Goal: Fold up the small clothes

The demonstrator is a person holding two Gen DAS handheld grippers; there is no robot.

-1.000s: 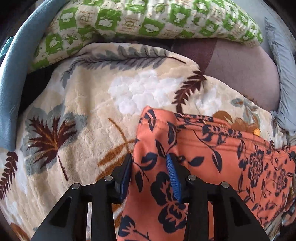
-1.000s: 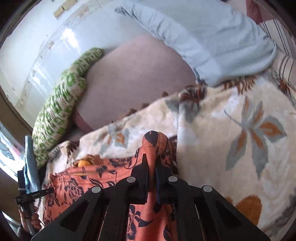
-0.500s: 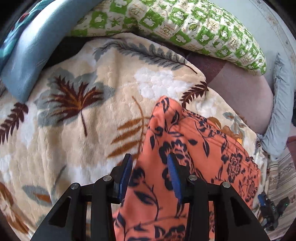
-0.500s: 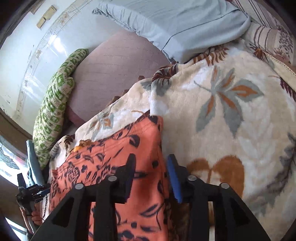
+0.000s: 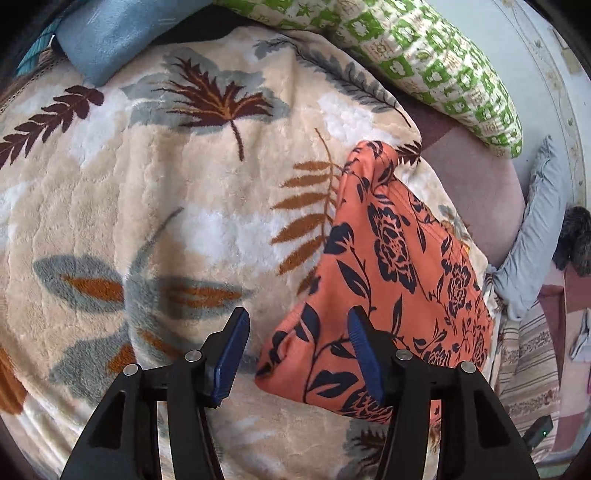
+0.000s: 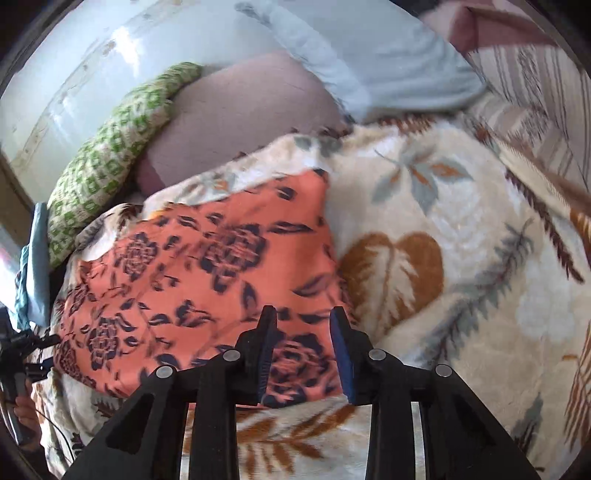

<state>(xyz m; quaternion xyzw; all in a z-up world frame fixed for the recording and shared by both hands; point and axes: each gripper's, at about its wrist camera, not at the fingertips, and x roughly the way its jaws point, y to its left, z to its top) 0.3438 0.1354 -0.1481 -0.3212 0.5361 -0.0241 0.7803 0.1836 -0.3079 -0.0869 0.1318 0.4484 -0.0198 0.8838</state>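
An orange garment with dark blue flowers [image 5: 391,266] lies folded flat on a cream leaf-print blanket [image 5: 147,203]. My left gripper [image 5: 297,350] hovers over the garment's near left corner. Its jaws are opening and the blue pads [image 5: 231,354] do not touch the cloth. In the right wrist view the same garment [image 6: 207,266] spreads to the left. My right gripper [image 6: 303,350] is above its near right corner. Its jaws are closing slightly, with the cloth seen below the gap but not pinched.
A green patterned pillow [image 5: 443,62] and a mauve cushion [image 5: 476,173] lie beyond the blanket, with a blue pillow [image 5: 107,33] at the far left. A pale grey-blue pillow [image 6: 388,66] and a striped sheet [image 6: 535,92] border the right side.
The right gripper let go of the garment's raised corner, and the cloth now lies flat. Both grippers pulled back toward the garment's near edge, and the left jaws widened.
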